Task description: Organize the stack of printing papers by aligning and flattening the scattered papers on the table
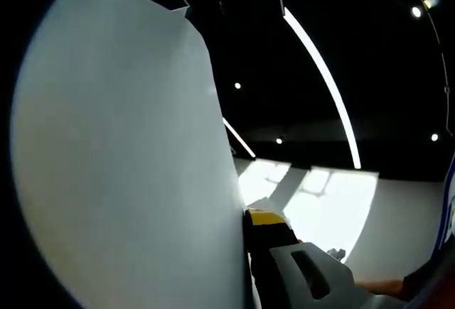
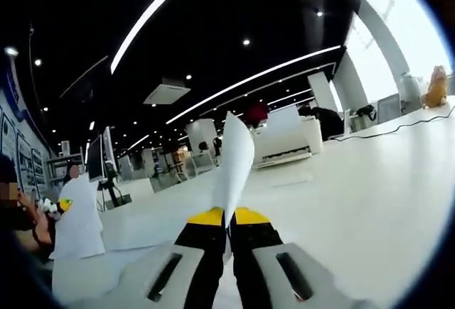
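Note:
In the left gripper view a large white sheet of printing paper (image 1: 121,160) stands upright and covers the left half. My left gripper (image 1: 247,218) is shut on its lower edge; one yellow-tipped jaw shows, the other is hidden behind the sheet. In the right gripper view my right gripper (image 2: 229,217) is shut on another white sheet (image 2: 234,156), which rises edge-on between the two yellow-tipped jaws. Far left in that view, the left gripper (image 2: 64,204) holds its sheet (image 2: 78,227) above the white table (image 2: 355,195). More paper (image 2: 153,232) lies flat on the table between them.
A person (image 2: 18,217) sits at the far left. A white machine (image 2: 284,138) stands at the back of the table, a dark cable (image 2: 398,128) runs along the right, and a yellow figure (image 2: 435,85) is beyond it. Dark ceiling with light strips overhead.

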Motion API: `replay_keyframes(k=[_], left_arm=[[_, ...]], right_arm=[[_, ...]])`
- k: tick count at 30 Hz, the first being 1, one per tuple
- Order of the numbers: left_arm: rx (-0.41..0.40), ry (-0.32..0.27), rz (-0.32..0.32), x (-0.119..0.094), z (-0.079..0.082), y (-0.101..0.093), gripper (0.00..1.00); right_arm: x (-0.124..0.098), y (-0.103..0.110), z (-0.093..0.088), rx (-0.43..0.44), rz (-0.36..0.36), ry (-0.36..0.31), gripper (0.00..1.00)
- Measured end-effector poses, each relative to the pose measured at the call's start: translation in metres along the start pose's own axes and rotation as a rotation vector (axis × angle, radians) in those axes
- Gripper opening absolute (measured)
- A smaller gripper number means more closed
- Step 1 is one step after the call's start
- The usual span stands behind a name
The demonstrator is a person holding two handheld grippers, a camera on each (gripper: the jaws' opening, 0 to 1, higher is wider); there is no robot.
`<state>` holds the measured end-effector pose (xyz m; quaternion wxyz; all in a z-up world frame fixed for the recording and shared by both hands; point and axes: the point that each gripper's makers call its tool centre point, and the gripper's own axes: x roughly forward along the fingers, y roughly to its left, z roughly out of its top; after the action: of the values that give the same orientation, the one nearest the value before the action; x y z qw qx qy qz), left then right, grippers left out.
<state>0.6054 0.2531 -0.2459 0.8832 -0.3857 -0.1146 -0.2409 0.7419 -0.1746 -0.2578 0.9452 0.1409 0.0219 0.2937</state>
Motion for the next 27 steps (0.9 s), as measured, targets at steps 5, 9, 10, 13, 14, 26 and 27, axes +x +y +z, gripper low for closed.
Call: replay_keyframes(k=[5, 9, 10, 13, 14, 26, 27], left_arm=[[0.0, -0.002, 0.0, 0.0, 0.001, 0.001, 0.07], [-0.001, -0.004, -0.001, 0.0, 0.001, 0.0, 0.07], [-0.001, -0.004, -0.001, 0.0, 0.001, 0.0, 0.07], [-0.002, -0.004, -0.002, 0.0, 0.0, -0.001, 0.07], [-0.002, -0.004, -0.002, 0.0, 0.0, -0.002, 0.07], [-0.003, -0.006, -0.002, -0.001, 0.0, -0.004, 0.07], [-0.003, -0.007, -0.001, -0.001, 0.0, -0.004, 0.07]], right_arm=[[0.004, 0.015, 0.012, 0.012, 0.035, -0.026, 0.0], [0.007, 0.029, 0.023, 0.034, 0.067, -0.053, 0.0], [0.007, 0.031, 0.024, 0.034, 0.069, -0.054, 0.0], [0.011, 0.05, 0.033, 0.027, 0.102, -0.065, 0.0], [0.011, 0.054, 0.035, 0.028, 0.111, -0.069, 0.0], [0.024, 0.11, 0.065, 0.034, 0.25, -0.104, 0.0], [0.024, 0.114, 0.069, 0.033, 0.263, -0.109, 0.0]])
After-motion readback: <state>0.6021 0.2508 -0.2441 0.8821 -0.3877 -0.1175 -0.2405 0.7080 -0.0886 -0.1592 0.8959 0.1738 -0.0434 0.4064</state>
